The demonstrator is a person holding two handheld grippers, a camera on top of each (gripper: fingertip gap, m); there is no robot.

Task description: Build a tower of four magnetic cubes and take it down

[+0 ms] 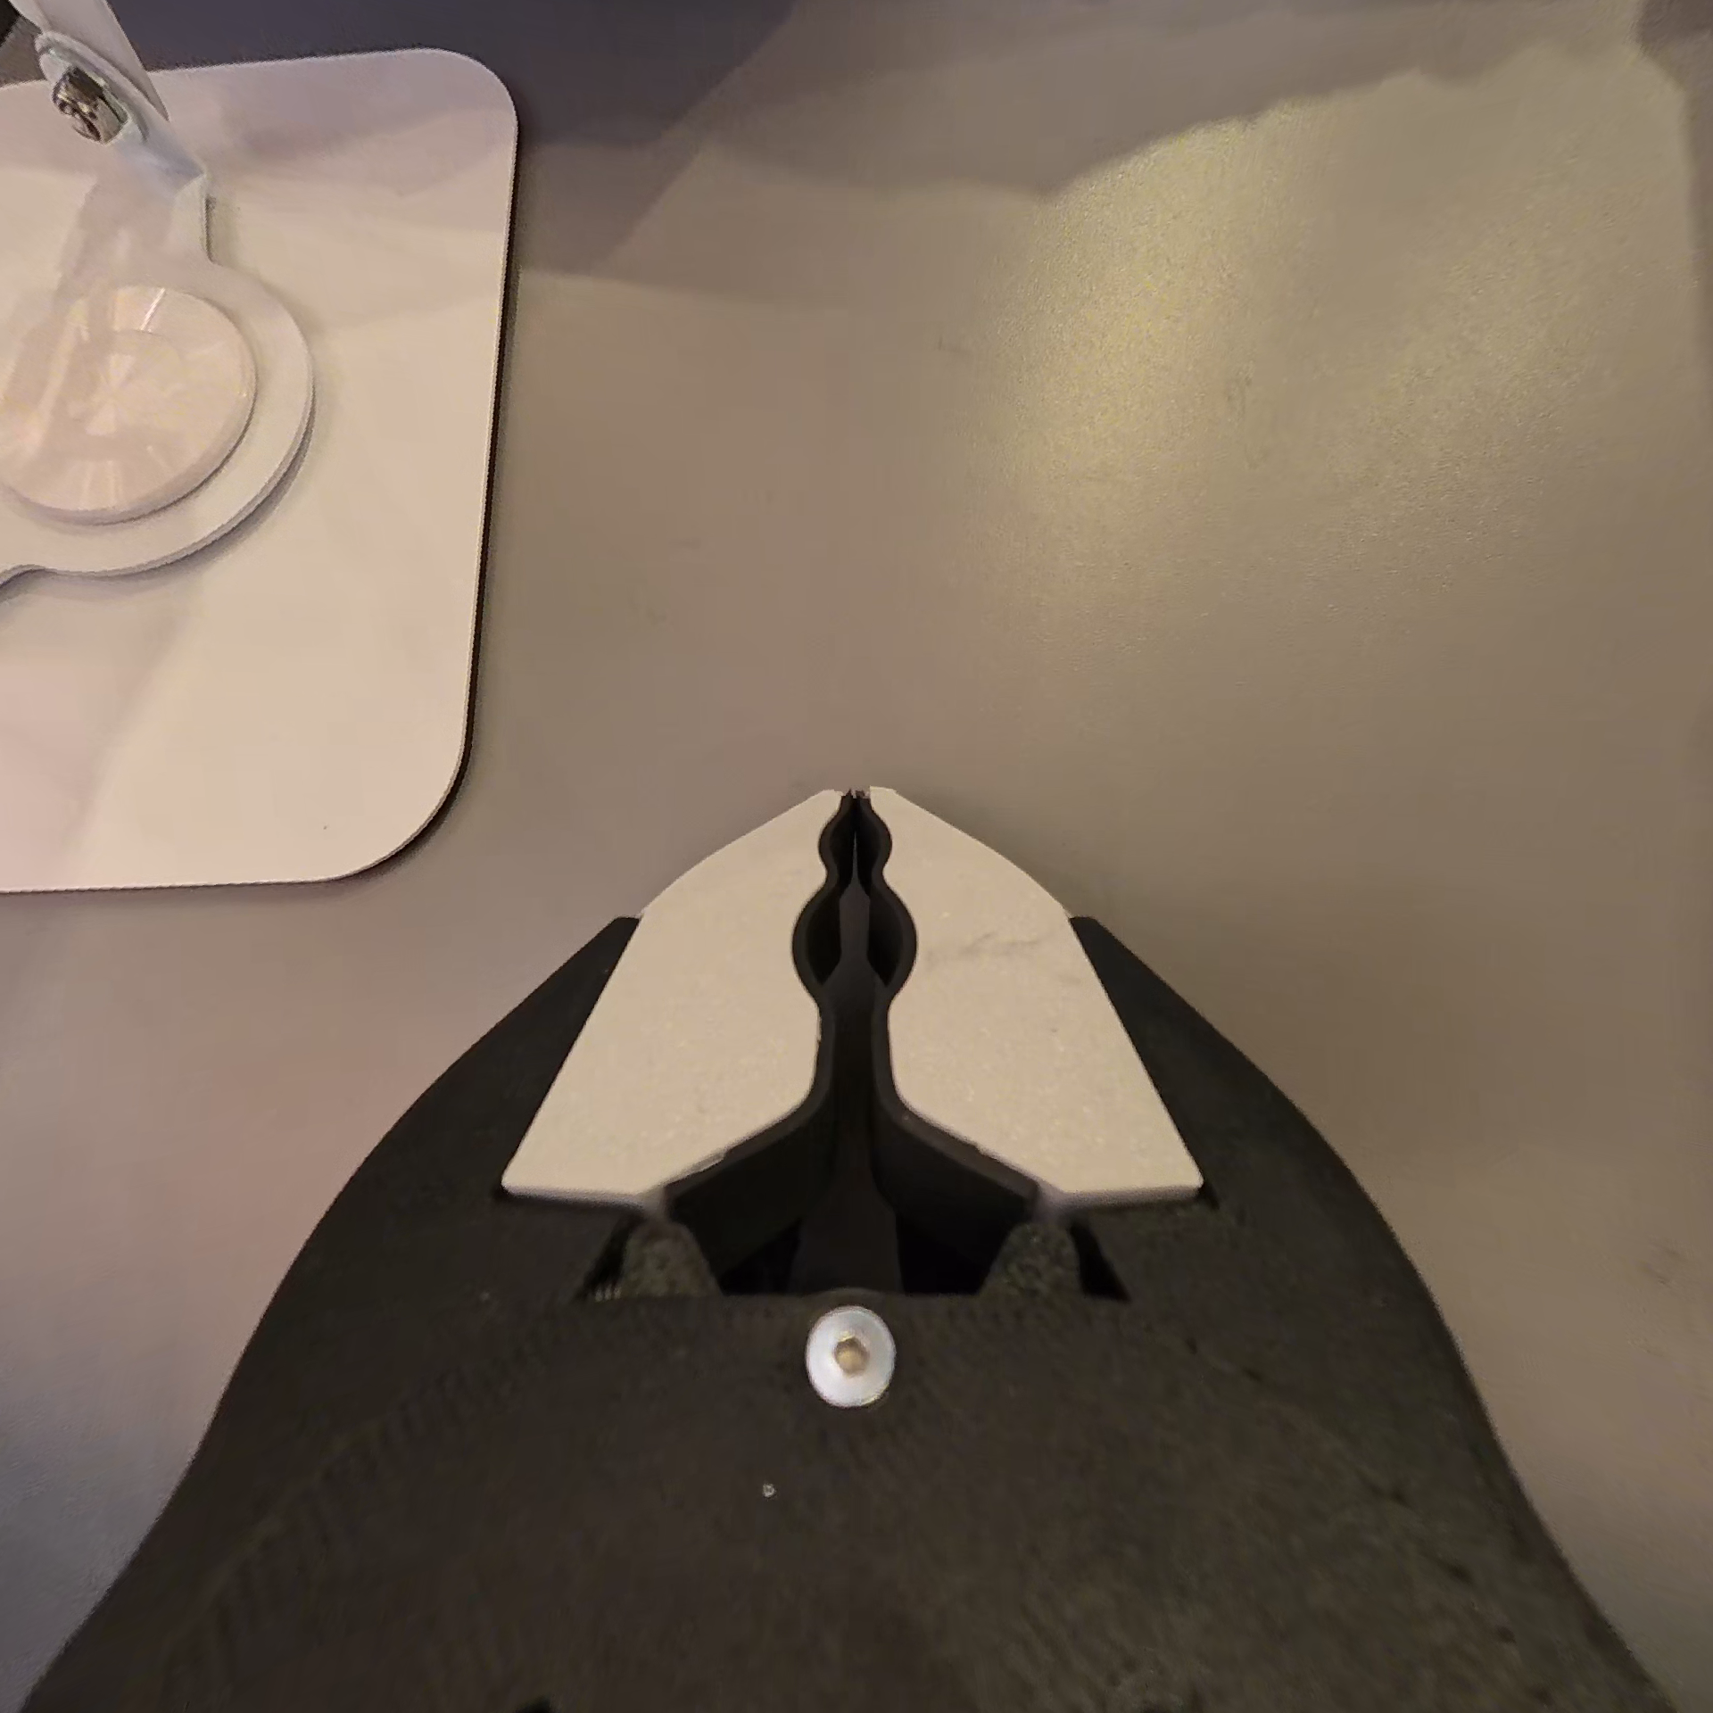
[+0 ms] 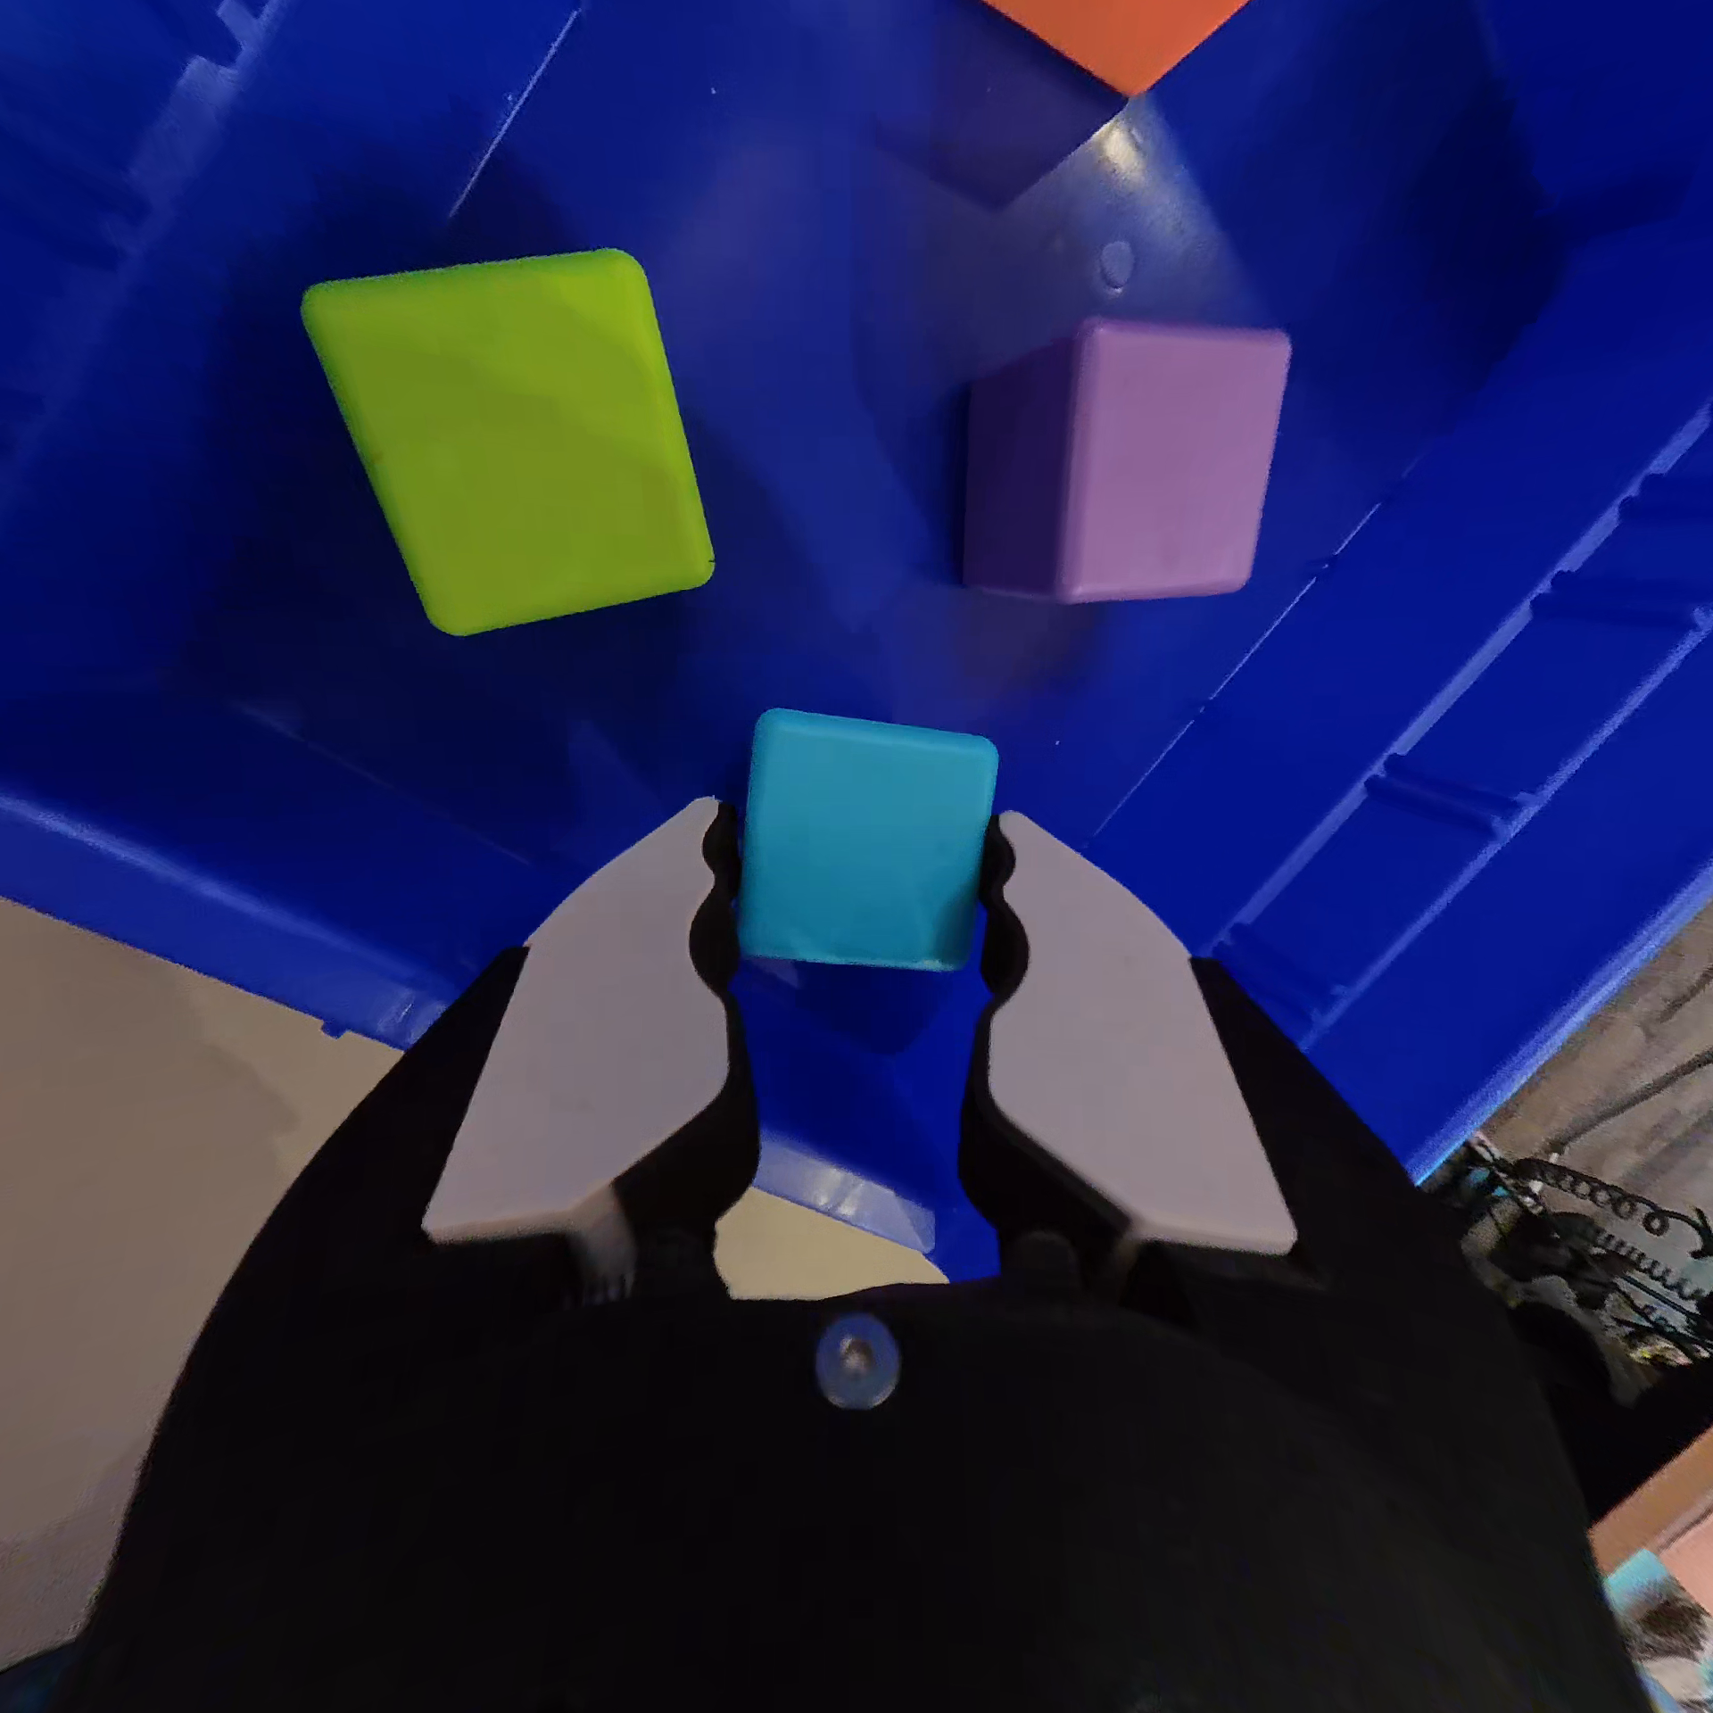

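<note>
The blue plastic bin (image 2: pixel 1390 742) is filling most of the right wrist view, and the cubes are lying apart on its floor, none stacked, so I judge the task to be at its first step: fetching a cube to start the tower. The right gripper (image 2: pixel 860 839) is reaching in from the bottom of the frame, its fingers closing to cube width and pressing on both sides of the cyan cube (image 2: pixel 867 834) at centre (whether it is lifted off the bin floor yet, I cannot tell). Next comes raising it over the bin wall and setting it on the counter (image 1: pixel 1205 556).

The lime-green cube (image 2: pixel 505 440) is sitting upper left, the purple cube (image 2: pixel 1168 463) upper right, and an orange cube (image 2: pixel 1117 37) is peeking in at the top edge; all are matte with rounded corners.

The left gripper (image 1: pixel 856 793) is hovering over bare counter, fingers pressing together on nothing, beside a white stand base (image 1: pixel 371 649) at upper left.
</note>
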